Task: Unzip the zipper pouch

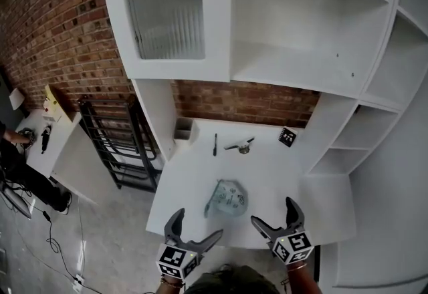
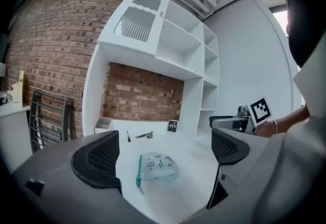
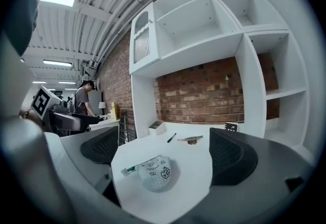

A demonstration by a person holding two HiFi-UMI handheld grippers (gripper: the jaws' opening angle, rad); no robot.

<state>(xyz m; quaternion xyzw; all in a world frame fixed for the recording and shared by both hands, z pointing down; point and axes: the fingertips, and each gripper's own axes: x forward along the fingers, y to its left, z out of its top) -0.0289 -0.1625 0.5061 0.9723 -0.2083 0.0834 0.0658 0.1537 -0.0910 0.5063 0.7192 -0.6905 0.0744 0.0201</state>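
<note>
Left tool [image 1: 196, 227] and right tool [image 1: 274, 212] hover at the near edge of the white surface [image 1: 281, 172], each with its jaws spread wide and gripping nothing. Just beyond and between them, the zipper pouch [image 1: 226, 199] lies flat, untouched, its teal zipper edge toward the left. A pen [image 1: 215, 144] lies farther back.

White desk [image 1: 267, 179], black pen [image 1: 215, 144], small grey box [image 1: 183, 129], marker card [image 1: 288, 137], black rack [image 1: 110, 145], brick wall [image 1: 60, 32]
</note>
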